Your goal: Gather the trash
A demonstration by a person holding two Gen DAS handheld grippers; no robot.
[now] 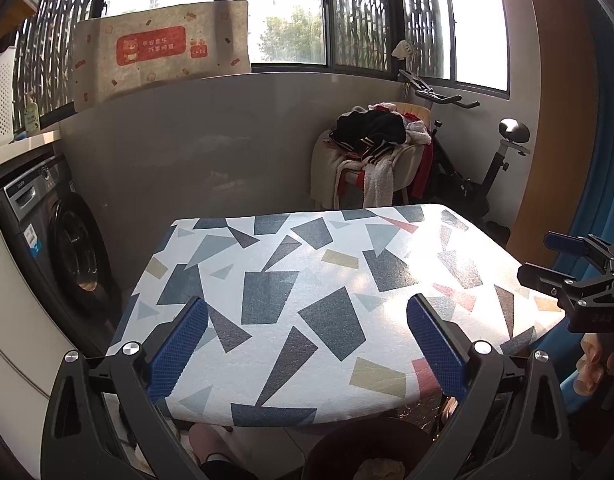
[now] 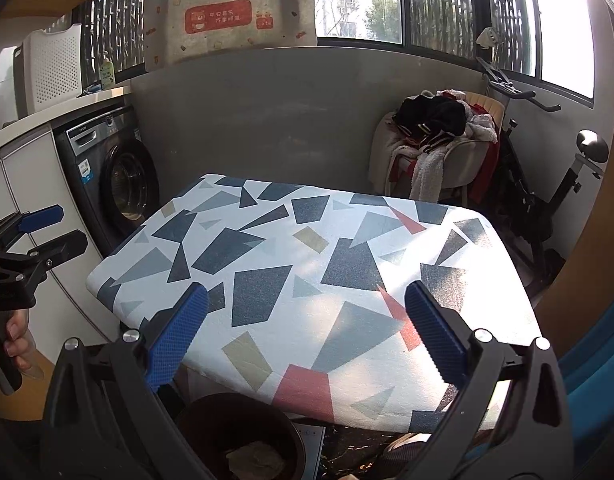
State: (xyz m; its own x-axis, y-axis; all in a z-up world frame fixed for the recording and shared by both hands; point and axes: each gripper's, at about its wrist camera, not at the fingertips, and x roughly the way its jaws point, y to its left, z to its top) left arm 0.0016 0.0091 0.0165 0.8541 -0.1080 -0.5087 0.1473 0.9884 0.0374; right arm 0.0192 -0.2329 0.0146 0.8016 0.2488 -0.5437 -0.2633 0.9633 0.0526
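Trash [image 2: 255,462] lies in the dark bin [image 2: 211,412] below the patterned surface [image 2: 307,264]. Left claw [image 1: 307,344] and right claw [image 2: 307,340] both gape wide, holding nothing.

One table [image 1: 307,280], one bin [image 2: 235,432], one washing machine [image 2: 111,172], one chair [image 1: 371,160], one exercise bike [image 1: 467,168], two grippers.

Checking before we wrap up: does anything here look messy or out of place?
Only the chair in the far corner stands out: clothes are heaped on it and spill over its sides. The patterned table carries no visible trash; both grippers hang open.
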